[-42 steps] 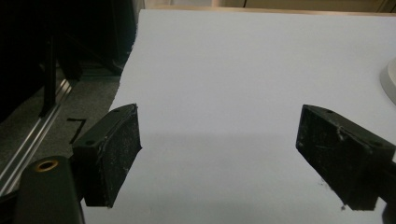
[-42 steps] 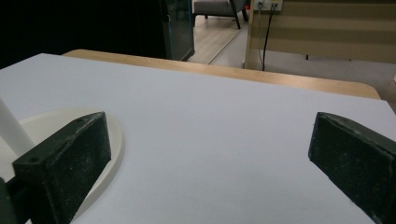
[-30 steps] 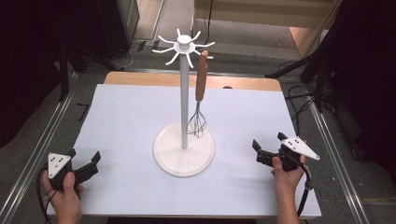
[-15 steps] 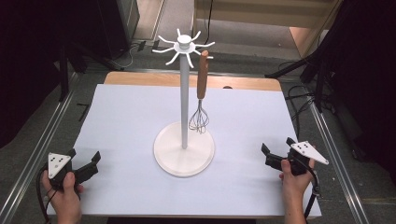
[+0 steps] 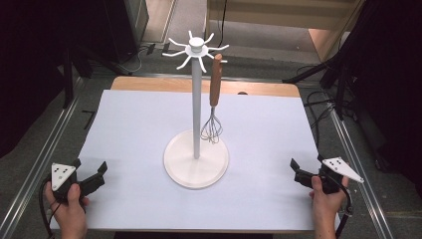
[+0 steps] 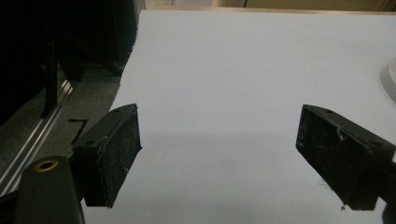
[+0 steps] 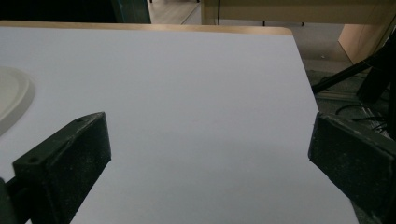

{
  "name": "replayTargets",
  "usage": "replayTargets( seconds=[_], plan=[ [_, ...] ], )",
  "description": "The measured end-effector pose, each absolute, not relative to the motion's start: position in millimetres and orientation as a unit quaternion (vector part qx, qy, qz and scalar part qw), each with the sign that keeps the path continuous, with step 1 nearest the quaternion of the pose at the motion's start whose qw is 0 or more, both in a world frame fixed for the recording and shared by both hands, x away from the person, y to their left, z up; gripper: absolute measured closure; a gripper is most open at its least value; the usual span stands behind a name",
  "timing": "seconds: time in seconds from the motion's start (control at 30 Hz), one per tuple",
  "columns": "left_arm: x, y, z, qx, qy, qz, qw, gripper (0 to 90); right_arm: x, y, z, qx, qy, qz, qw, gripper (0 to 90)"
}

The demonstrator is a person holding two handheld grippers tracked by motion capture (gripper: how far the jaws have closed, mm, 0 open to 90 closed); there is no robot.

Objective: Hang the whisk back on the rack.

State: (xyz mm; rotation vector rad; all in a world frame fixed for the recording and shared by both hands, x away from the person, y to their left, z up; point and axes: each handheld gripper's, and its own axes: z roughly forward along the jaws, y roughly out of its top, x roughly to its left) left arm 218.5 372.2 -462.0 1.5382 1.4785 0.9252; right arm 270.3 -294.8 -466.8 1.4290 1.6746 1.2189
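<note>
Wooden-handled wire whisk (image 5: pixel 214 99) hangs from one hook of the white utensil stand (image 5: pixel 196 99), handle up, wire loops down, the loops just above the stand's round base (image 5: pixel 196 160) and just beside the pole. Stand sits near the middle of the pale table sheet (image 5: pixel 129 129). Judgement: whisk is light; the handle is stiff and gives a dry, grippy surface, while the thin wire loops are springy and would flex or slip under the jaws. Best hold is across the wooden handle at mid-length, then lift up to clear the hook; a sideways pull could tip the tall, narrow stand, though its broad base should help. Left gripper (image 5: pixel 94 178) rests at the near left corner of the sheet, held in the person's left hand (image 5: pixel 67 206), jaws spread wide with nothing between them; the left gripper view confirms bare sheet between the pads (image 6: pixel 114 154). Right gripper (image 5: pixel 298 172) sits at the near right edge in the right hand (image 5: pixel 326 204), jaws likewise wide apart and empty. Both are well apart from the whisk; neither is reaching for it yet.
</note>
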Motion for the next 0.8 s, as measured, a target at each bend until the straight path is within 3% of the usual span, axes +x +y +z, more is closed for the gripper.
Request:
replayTargets(
  seconds=[0.8],
  plan=[
    [219.1,373.0,-462.1,0.604,0.588,0.362,0.399,14.8,236.7,-330.8,-483.6,0.563,0.618,0.454,0.309,0.0]
  ],
)
